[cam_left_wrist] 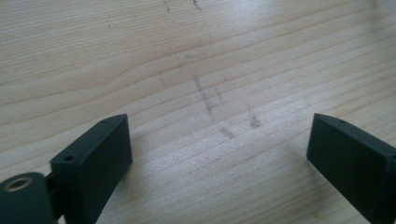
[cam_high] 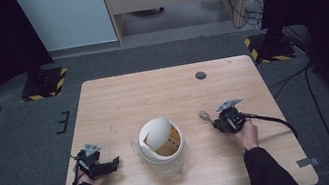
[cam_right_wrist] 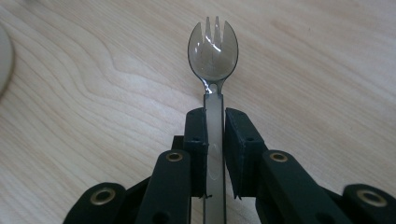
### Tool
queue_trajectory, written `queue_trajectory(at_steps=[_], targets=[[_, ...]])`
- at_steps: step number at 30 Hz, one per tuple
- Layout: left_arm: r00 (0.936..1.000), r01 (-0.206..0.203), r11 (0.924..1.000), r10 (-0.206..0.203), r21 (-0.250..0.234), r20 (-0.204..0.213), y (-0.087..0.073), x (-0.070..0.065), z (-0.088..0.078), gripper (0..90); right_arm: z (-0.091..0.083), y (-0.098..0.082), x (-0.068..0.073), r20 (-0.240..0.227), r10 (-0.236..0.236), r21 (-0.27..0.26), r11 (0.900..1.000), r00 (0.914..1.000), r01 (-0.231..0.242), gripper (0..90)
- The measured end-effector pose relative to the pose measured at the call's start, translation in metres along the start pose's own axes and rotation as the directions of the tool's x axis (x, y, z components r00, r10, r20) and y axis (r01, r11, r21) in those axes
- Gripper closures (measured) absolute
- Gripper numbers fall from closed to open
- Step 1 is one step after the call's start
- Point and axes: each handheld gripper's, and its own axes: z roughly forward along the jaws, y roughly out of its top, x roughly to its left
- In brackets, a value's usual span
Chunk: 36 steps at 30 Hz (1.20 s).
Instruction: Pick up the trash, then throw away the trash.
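A pale wooden table (cam_high: 119,105) with rounded corners is standing on dark grey carpet, with one small round dark cap (cam_high: 200,75) set into its far edge. There is one white round paper cup (cam_high: 162,146) sitting at the middle of the table, its lid tilted up at an angle and yellow lettering showing on its side, with a clear plastic wrap crinkling around its base. There is one clear smoky plastic spork (cam_right_wrist: 213,49), smooth and glossy, with short tines at the tip of its bowl.

The right gripper (cam_right_wrist: 215,135) is clamping that spork by its flat handle, both black jaws pressing in tight from either side, and the bowl is sticking out ahead over the wood. In the high view the spork (cam_high: 204,115) is lying just right of the cup, apart from it.

The left gripper (cam_left_wrist: 219,154) is sitting wide apart over bare, faintly scuffed wood grain, gripping nothing, well left of the cup.
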Motion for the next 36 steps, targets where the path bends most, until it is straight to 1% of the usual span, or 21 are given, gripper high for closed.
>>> queue_trajectory(at_steps=[2,4,6,7,8,11,12,14,17,18,20,21,23,25,27,29,30,32,33,34,36], targets=[[1.0,0.003,1.0,-0.003,0.006,0.008,0.001,0.0,-0.001,10.1,-0.006,0.002,0.0,-0.005,-0.003,-0.027,1.0,1.0,0.003,79.5],[0.9996,0.015,0.9999,-0.015,0.005,0.025,0.002,-0.001,-0.003,12.3,-0.014,0.003,0.0,-0.013,0.005,-0.062,0.998,0.9999,-0.006,79.5],[0.9988,0.023,0.9995,-0.022,-0.02,0.045,0.005,-0.001,-0.006,12.6,-0.022,0.005,-0.001,-0.037,0.004,-0.106,0.994,0.9993,-0.008,79.5],[0.998,0.03,0.9989,-0.028,-0.036,0.056,0.006,-0.001,-0.008,13.0,-0.027,0.006,-0.002,-0.05,0.015,-0.127,0.992,0.9986,-0.021,79.5],[0.997,0.038,0.9978,-0.034,-0.055,0.07,0.007,-0.001,-0.011,13.3,-0.031,0.007,-0.003,-0.059,0.021,-0.149,0.988,0.998,-0.03,79.5],[0.9956,0.044,0.9927,-0.034,-0.112,0.087,0.011,-0.002,-0.021,14.2,-0.046,0.008,-0.008,-0.083,0.041,-0.221,0.974,0.9957,-0.058,79.5],[0.995,0.049,0.9898,-0.036,-0.134,0.093,0.012,-0.002,-0.024,14.4,-0.052,0.009,-0.009,-0.085,0.042,-0.242,0.968,0.9955,-0.061,79.5],[0.9939,0.059,0.9839,-0.042,-0.168,0.102,0.015,-0.002,-0.03,14.6,-0.063,0.011,-0.01,-0.074,0.026,-0.285,0.957,0.9969,-0.046,79.5],[0.9932,0.074,0.9705,-0.05,-0.23,0.105,0.019,-0.003,-0.04,14.9,-0.079,0.013,-0.011,-0.081,0.02,-0.353,0.934,0.9965,-0.048,79.5],[0.9928,0.081,0.9649,-0.056,-0.25,0.106,0.02,-0.003,-0.043,15.1,-0.083,0.014,-0.011,-0.08,0.022,-0.372,0.927,0.9965,-0.051,79.4],[0.9919,0.093,0.9525,-0.063,-0.29,0.11,0.023,-0.004,-0.05,15.1,-0.091,0.015,-0.013,-0.081,0.025,-0.395,0.917,0.9964,-0.055,79.5],[0.9921,0.093,0.9466,-0.062,-0.308,0.108,0.024,-0.005,-0.053,15.1,-0.094,0.015,-0.013,-0.082,0.026,-0.41,0.91,0.9963,-0.058,79.5],[0.9926,0.093,0.9348,-0.06,-0.343,0.105,0.027,-0.008,-0.061,15.1,-0.1,0.017,-0.013,-0.083,0.028,-0.431,0.901,0.9962,-0.061,79.5],[0.9924,0.096,0.9212,-0.059,-0.377,0.108,0.03,-0.012,-0.068,15.1,-0.105,0.018,-0.012,-0.091,0.026,-0.456,0.888,0.9955,-0.065,79.5],[0.9927,0.089,0.9101,-0.048,-0.405,0.111,0.033,-0.017,-0.074,15.1,-0.111,0.019,-0.011,-0.086,0.019,-0.47,0.881,0.9961,-0.058,79.4],[0.9931,0.078,0.9022,-0.033,-0.424,0.113,0.036,-0.022,-0.078,15.0,-0.115,0.021,-0.01,-0.087,0.015,-0.483,0.874,0.9961,-0.056,79.5],[0.993,0.071,0.8997,-0.023,-0.431,0.116,0.038,-0.024,-0.08,15.0,-0.117,0.022,-0.009,-0.084,0.01,-0.488,0.871,0.9964,-0.05,79.5],[0.9927,0.063,0.8923,-0.01,-0.447,0.12,0.04,-0.029,-0.085,15.0,-0.122,0.024,-0.008,-0.085,0.005,-0.503,0.863,0.9964,-0.048,79.5],[0.9923,0.061,0.887,-0.004,-0.458,0.124,0.042,-0.03,-0.087,15.1,-0.124,0.024,-0.007,-0.084,0.003,-0.508,0.86,0.9965,-0.045,79.5],[0.9922,0.059,0.8798,0.001,-0.472,0.125,0.043,-0.032,-0.09,15.3,-0.126,0.025,-0.007,-0.084,-0.001,-0.518,0.854,0.9965,-0.043,79.5],[0.9914,0.062,0.8657,0.004,-0.497,0.131,0.046,-0.036,-0.095,16.1,-0.13,0.027,-0.005,-0.087,-0.005,-0.532,0.845,0.9962,-0.042,79.4]])
